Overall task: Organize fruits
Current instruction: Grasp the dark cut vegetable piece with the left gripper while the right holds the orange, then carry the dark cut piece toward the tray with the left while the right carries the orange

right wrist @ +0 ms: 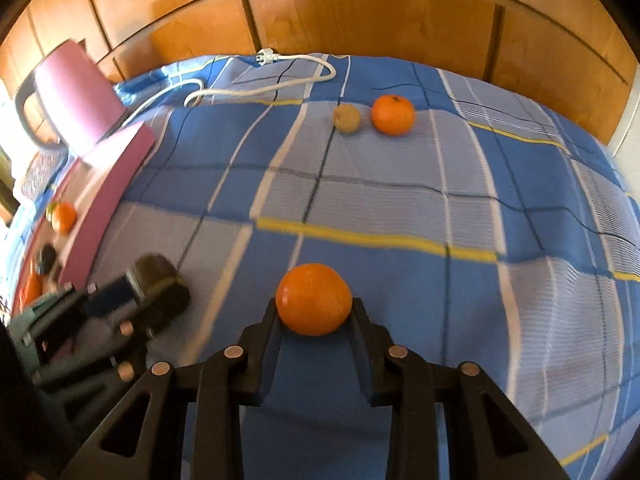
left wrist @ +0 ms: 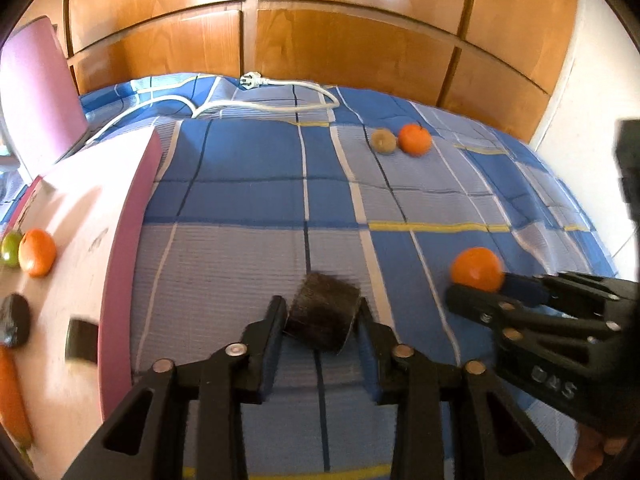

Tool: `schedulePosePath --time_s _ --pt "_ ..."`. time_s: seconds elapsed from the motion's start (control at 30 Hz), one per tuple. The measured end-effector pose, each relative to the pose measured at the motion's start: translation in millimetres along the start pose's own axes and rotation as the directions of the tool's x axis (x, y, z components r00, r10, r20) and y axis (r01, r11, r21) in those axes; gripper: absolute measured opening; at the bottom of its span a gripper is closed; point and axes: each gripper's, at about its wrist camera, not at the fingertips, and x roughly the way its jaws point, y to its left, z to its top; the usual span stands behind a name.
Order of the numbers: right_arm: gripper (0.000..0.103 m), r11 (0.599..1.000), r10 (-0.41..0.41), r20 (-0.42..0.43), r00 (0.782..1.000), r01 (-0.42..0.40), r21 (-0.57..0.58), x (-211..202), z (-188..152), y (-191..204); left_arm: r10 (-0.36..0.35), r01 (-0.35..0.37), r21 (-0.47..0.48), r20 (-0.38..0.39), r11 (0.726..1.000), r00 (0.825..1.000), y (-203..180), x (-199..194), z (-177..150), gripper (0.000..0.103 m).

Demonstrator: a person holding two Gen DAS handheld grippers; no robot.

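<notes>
My left gripper is shut on a dark, rough half fruit just above the blue plaid bedspread; it also shows in the right wrist view. My right gripper is shut on an orange, seen in the left wrist view too. A second orange and a brown kiwi lie side by side farther back. The open pink box to my left holds an orange, a green fruit, a dark fruit and a carrot.
A white power cable with plug lies across the far side of the bed. The pink box lid stands upright at the back left. Wooden wardrobe doors rise behind the bed. The bed edge drops off at right.
</notes>
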Motion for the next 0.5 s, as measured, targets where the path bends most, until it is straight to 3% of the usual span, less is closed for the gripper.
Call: schedulePosePath --time_s 0.17,0.37,0.5 --pt "0.033 0.999 -0.026 0.028 0.999 0.027 -0.041 -17.4 -31.3 2.0 0.003 -0.003 0.012 0.020 1.000 1.000 -1.1 -4.7 -10.0 0.029" --pt "0.038 1.000 0.002 0.077 0.997 -0.004 0.028 -25.6 -45.4 -6.4 -0.018 0.018 0.002 0.026 1.000 1.000 2.4 -4.0 -11.0 0.029" --pt "0.063 0.998 0.056 0.122 0.991 -0.060 0.028 -26.0 -50.5 -3.9 -0.046 0.046 -0.008 0.022 0.999 0.999 6.0 -4.3 -10.7 0.030"
